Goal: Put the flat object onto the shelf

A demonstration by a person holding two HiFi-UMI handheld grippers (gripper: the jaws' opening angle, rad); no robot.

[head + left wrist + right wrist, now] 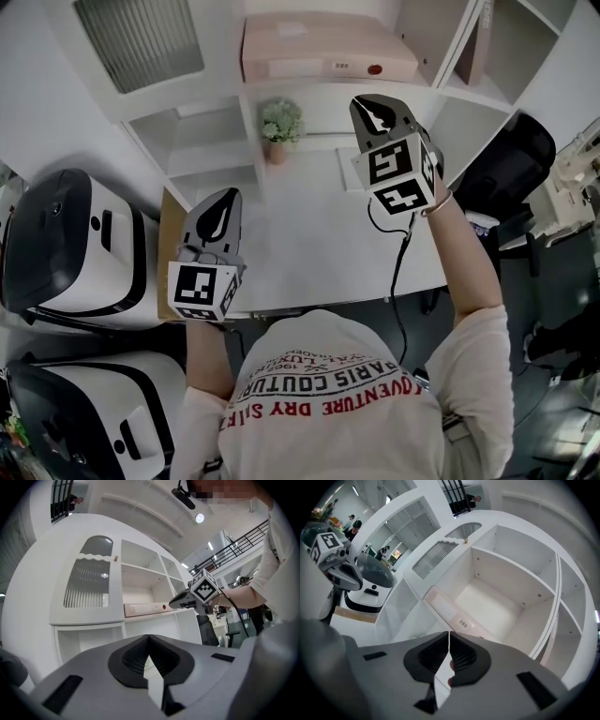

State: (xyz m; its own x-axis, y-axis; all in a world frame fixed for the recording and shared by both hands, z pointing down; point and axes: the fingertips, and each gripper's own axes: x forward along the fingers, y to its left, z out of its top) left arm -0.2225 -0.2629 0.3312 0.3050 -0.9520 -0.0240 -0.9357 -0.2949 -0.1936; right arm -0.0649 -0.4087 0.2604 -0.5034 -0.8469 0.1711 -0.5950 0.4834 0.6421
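My left gripper (pixel 217 214) hangs low over the left end of the white table (pixel 309 244), just beside a brown board (pixel 169 246) at the table's edge. Looking along it in the left gripper view, the two dark pads meet in one thin seam with nothing between them, so that one is closed and empty.

My right gripper (pixel 375 112) is raised toward the shelf unit (pixel 309 89), wrist up, with its black cable (pixel 401 272) trailing down across the table. In the right gripper view its jaws are pressed together too and carry nothing.

The flat box (pixel 328 49) lies on the shelf already, pale pink, on its broad face, filling most of the width of an open compartment. A barcode label and a small red dot sit on its front edge. The closed nose of my right gripper is near the box's right end; I cannot tell whether it touches, though it seems to sit just short of it.

One level down, a small potted plant (pixel 280 124) stands upright in a lower bay. A door with a ribbed panel (pixel 141 39) sits to the left of the box's compartment. Two bulky white-and-black machines (pixel 75 248) stand left of the table, and a black chair (pixel 511 159) sits off to the right.
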